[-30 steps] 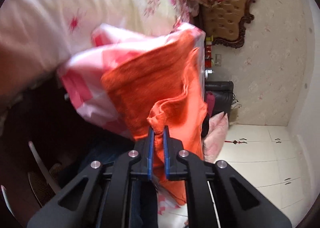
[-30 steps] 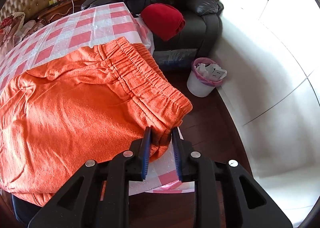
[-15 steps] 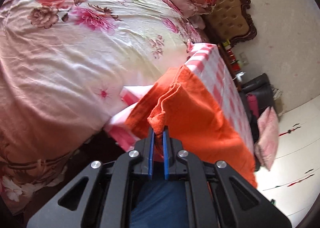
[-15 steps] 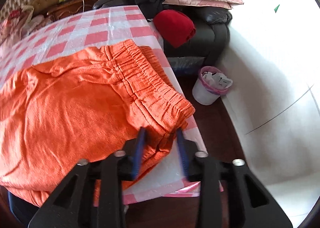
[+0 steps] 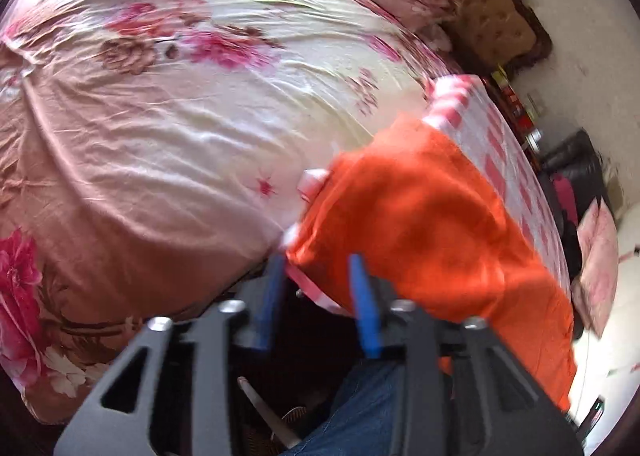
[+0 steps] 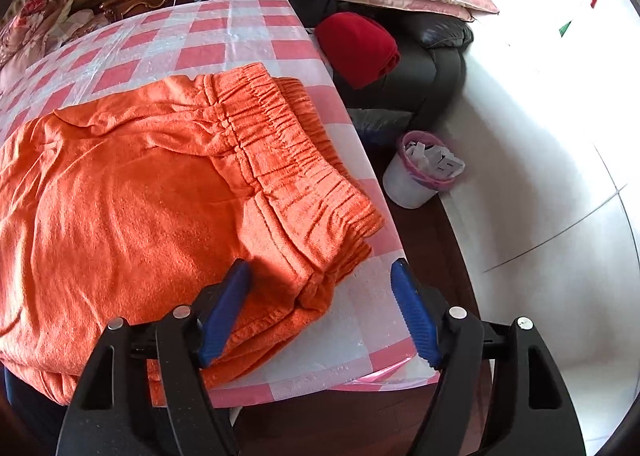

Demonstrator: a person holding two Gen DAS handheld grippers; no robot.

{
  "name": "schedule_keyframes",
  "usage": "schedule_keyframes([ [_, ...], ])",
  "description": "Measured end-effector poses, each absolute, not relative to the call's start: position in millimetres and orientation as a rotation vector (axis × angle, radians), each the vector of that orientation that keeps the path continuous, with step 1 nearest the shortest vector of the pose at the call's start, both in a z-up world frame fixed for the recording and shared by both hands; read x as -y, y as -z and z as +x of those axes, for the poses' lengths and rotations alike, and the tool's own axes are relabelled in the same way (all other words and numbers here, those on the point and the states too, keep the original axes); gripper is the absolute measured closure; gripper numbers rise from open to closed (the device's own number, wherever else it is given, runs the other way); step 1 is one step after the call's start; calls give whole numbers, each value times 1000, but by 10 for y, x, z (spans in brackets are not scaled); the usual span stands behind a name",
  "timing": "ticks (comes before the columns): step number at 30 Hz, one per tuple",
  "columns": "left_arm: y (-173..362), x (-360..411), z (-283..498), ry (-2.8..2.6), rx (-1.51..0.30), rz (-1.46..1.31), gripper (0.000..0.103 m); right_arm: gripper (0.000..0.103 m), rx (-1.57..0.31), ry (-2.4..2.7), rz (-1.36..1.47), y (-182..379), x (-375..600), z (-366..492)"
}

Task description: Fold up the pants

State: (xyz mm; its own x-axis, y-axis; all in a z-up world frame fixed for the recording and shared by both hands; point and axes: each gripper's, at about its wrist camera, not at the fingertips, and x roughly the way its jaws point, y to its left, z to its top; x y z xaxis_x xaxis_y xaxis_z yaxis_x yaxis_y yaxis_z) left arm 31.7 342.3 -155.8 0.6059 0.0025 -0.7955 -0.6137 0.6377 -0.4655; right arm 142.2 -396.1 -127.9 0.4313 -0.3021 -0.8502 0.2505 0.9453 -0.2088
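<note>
We have the orange pants [image 6: 132, 192] lying flat and doubled over on the checked counter [image 6: 208, 40], the gathered waistband [image 6: 288, 160] just ahead of our right gripper [image 6: 320, 276], so the fold can settle under its own weight. That gripper's jaws have just been opening; they stand wide, the waistband corner lies loose between them and no pad presses it. Our left gripper [image 5: 318, 266] has also just been opening, about halfway, and holds nothing: the hem corner [image 5: 304, 248] rests just past its tips at the counter's edge. Beyond it lies the floral bed [image 5: 160, 116]. Beyond the right one sits a bin [image 6: 416, 176].
</note>
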Motion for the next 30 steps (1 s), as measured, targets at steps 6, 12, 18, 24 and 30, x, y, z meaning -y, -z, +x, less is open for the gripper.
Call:
schedule_keyframes([
  [6, 1344, -3941, 730, -81, -724, -857, 59, 33, -1075, 343, -37, 1295, 3988, 1428],
  [12, 1580, -4095, 1484, 119, -826, -731, 60, 32, -1097, 346, -32, 1285, 4000, 1451],
  [18, 1717, -4058, 1656, 209, -841, -758, 95, 30, -1116, 361, -54, 1287, 3983, 1491],
  [24, 1527, -4067, 1675, 12, -859, -570, 98, 27, -1118, 381, -76, 1299, 3967, 1507],
  [30, 1552, -3886, 1754, -85, -930, -465, 98, 27, -1112, 345, -16, 1287, 4057, 1483],
])
